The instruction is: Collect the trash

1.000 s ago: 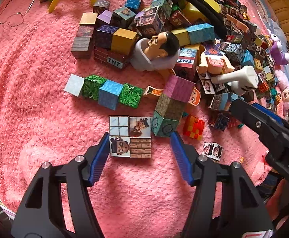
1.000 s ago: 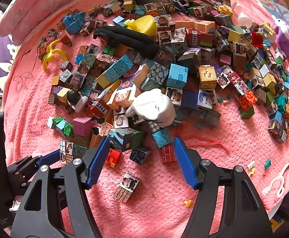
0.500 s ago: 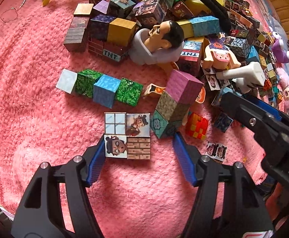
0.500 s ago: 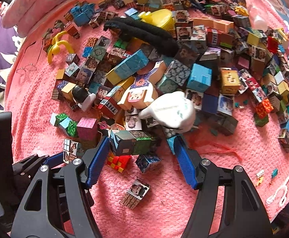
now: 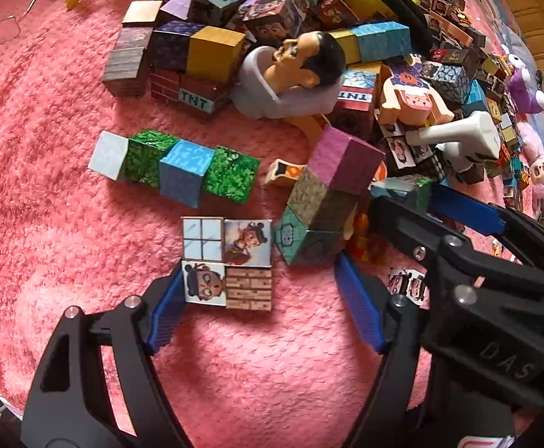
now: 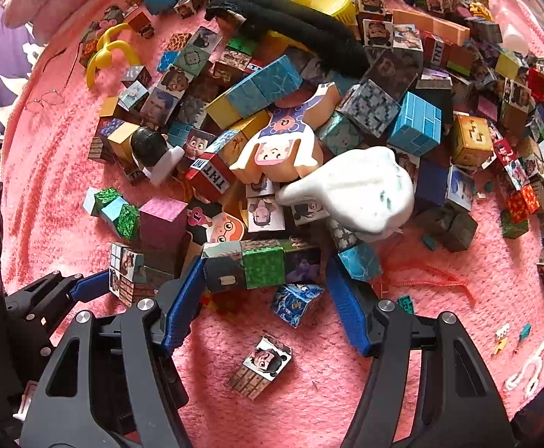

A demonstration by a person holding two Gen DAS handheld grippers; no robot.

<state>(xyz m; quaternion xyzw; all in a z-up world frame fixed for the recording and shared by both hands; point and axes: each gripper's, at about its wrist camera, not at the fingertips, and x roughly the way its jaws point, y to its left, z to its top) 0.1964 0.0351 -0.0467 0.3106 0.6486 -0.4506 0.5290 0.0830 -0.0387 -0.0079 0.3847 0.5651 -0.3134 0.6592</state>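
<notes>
Now I reach with both open grippers: left gripper (image 5: pixel 260 295) around the flat picture tile (image 5: pixel 227 263), right gripper (image 6: pixel 264 295) around a block row (image 6: pixel 260 267); next, I judge, squeeze and lift.

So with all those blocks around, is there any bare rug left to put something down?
Yes. Bare pink rug lies left of the green and blue block row, and a strip lies between the red string and the white cord. The heap around the white glove toy is packed solid.
</notes>
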